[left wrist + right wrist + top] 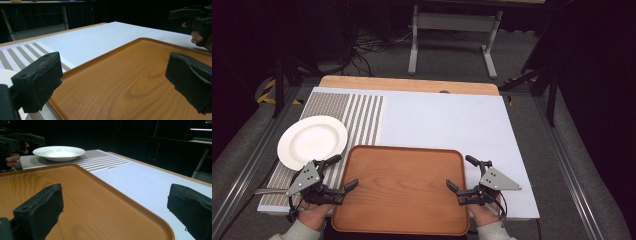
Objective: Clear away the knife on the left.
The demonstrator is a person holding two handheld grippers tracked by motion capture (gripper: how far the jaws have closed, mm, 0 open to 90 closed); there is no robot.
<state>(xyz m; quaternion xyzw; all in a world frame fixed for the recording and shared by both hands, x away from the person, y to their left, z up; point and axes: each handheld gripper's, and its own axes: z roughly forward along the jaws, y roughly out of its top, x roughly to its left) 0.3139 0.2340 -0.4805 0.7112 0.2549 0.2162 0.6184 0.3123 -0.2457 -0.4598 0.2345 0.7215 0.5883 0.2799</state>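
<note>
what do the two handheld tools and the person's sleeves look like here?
Both are black two-jaw tools: the left tool and the right tool, each topped by a grey three-cornered plate with small dark holes. The pads are blocky, matte black foam with rough, worn edges. Thin black cables loop beneath each. The sleeves are light grey.

Brown wooden rectangular tray at table's near edge; round white ceramic plate left, on striped woven placemat.

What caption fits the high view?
Open grippers, left and right, straddle a tray's side rims; plate rear left.
</note>
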